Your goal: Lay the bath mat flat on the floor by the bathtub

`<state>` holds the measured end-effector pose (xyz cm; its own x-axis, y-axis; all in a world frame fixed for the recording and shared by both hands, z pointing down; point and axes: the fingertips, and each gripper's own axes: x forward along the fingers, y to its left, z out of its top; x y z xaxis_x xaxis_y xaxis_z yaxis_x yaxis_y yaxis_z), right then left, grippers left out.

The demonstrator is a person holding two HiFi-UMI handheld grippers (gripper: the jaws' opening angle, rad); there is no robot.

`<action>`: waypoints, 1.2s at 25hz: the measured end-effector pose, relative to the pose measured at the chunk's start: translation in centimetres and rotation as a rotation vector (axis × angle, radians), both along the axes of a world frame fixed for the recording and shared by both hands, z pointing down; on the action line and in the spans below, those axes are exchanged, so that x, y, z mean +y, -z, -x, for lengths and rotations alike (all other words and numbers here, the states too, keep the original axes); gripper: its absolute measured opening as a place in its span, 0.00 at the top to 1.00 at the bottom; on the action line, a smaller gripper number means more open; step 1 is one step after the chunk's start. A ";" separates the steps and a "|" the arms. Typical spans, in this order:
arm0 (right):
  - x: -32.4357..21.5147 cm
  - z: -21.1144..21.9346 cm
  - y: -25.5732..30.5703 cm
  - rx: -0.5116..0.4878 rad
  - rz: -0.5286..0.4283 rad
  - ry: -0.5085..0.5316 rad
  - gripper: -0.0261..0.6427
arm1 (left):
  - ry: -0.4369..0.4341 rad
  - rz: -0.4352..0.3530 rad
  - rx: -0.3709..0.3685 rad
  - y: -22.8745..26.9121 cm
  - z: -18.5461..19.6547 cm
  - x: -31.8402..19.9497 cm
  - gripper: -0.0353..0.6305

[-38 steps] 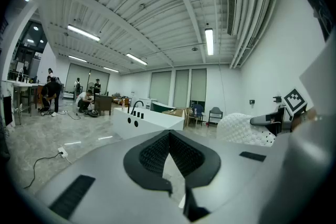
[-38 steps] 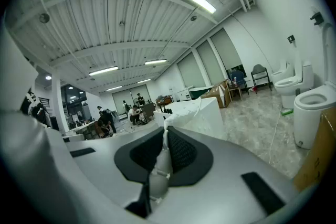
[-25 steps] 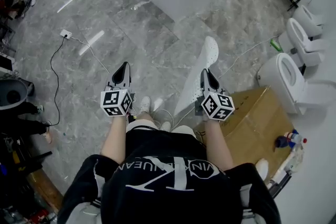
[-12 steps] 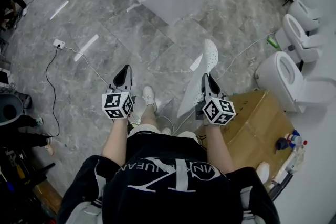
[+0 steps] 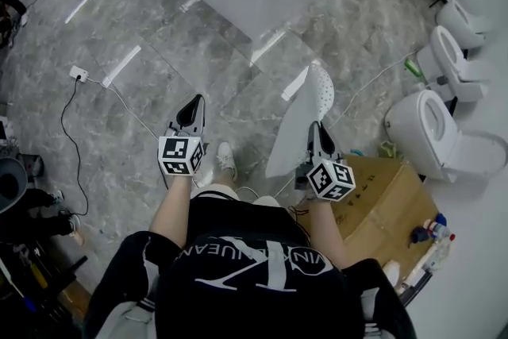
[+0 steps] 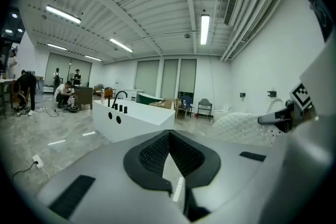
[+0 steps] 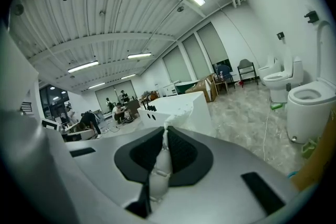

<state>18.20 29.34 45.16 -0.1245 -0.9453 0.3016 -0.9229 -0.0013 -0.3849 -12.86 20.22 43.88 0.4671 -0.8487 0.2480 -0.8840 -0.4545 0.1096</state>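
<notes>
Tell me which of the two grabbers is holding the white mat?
The right gripper. Its jaws are shut on the bath mat, which hangs from it; the left gripper is shut on nothing.

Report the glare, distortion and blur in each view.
Head view: white reflected streaks glare on the glossy floor. Left gripper view: fisheye bending, black corners, strip light blown out. Right gripper view: same fisheye; the bath mat pinched in the jaws is soft, too close to the lens.
</notes>
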 end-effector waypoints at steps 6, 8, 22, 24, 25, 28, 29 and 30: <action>-6.7 1.9 -0.7 0.009 0.016 -0.010 0.91 | -0.032 0.032 -0.014 -1.4 1.1 -7.2 0.93; -8.9 2.5 -1.1 0.007 0.019 -0.002 0.91 | -0.037 0.036 -0.014 -1.8 1.4 -9.1 0.93; -25.1 8.7 -6.3 -0.044 0.044 0.194 0.91 | 0.000 0.103 -0.022 -6.5 1.8 -18.2 0.93; -27.0 9.3 -7.1 -0.047 0.053 0.229 0.91 | 0.012 0.111 -0.036 -7.0 1.7 -19.6 0.93; -27.9 9.6 -7.5 -0.051 0.059 0.245 0.91 | 0.019 0.116 -0.043 -7.2 1.6 -20.3 0.93; -30.7 10.4 -8.6 -0.058 0.074 0.294 0.91 | 0.055 0.119 -0.049 -7.8 1.5 -22.9 0.93; -31.6 10.7 -9.0 -0.057 0.078 0.312 0.91 | 0.070 0.116 -0.045 -8.0 1.5 -23.9 0.93; -32.5 10.9 -9.5 -0.055 0.083 0.331 0.91 | 0.086 0.112 -0.040 -8.2 1.4 -24.9 0.93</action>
